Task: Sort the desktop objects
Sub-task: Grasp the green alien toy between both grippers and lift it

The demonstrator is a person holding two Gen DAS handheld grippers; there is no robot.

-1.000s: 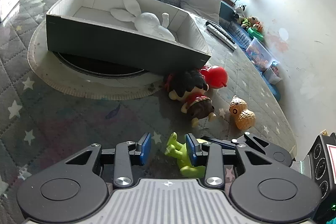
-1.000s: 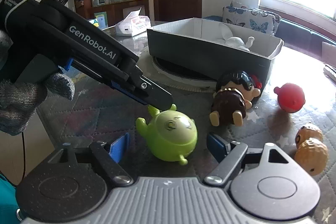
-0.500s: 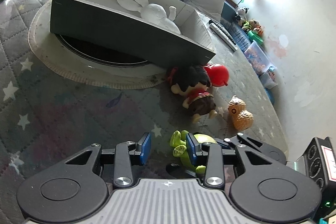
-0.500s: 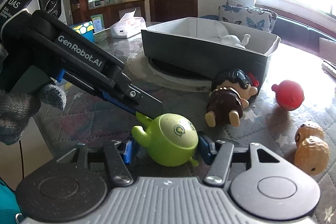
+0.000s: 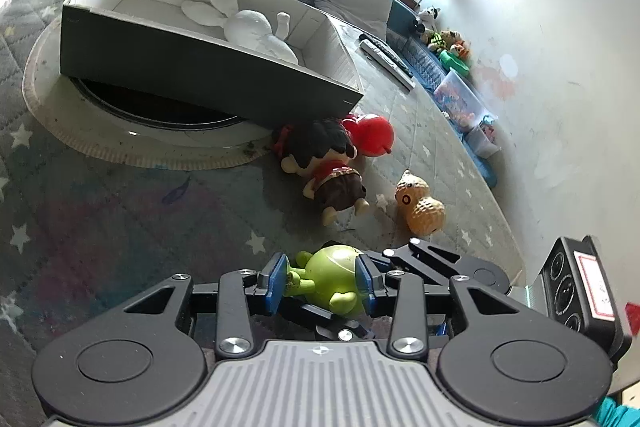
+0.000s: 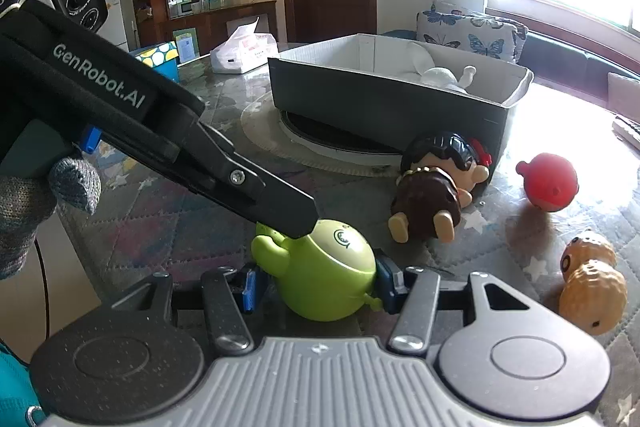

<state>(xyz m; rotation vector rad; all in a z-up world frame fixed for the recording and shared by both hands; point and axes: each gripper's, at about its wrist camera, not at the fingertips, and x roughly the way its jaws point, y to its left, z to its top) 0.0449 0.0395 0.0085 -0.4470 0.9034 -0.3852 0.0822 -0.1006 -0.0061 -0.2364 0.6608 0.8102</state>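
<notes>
A green round toy [image 6: 326, 277] sits between the blue pads of my right gripper [image 6: 316, 283], which is shut on it. It also shows in the left wrist view [image 5: 332, 279], between the pads of my left gripper [image 5: 322, 281], whose jaws stand apart around it. The left gripper's finger [image 6: 256, 195] lies over the toy's top. A dark-haired doll [image 5: 324, 163], a red ball toy [image 5: 374, 135] and a peanut toy [image 5: 420, 205] lie on the table. A white rabbit [image 5: 248, 27] lies in the grey box [image 5: 192, 71].
The box rests on a round turntable [image 5: 120, 131] on the star-patterned tablecloth. A tissue pack [image 6: 244, 53] and a blue dotted box [image 6: 160, 57] stand at the far side. Remote controls [image 5: 386, 61] lie beyond the box. A sofa with cushions is behind.
My right gripper has closed on the green toy and lifted it slightly. My left gripper has moved so that the toy sits between its pads.
</notes>
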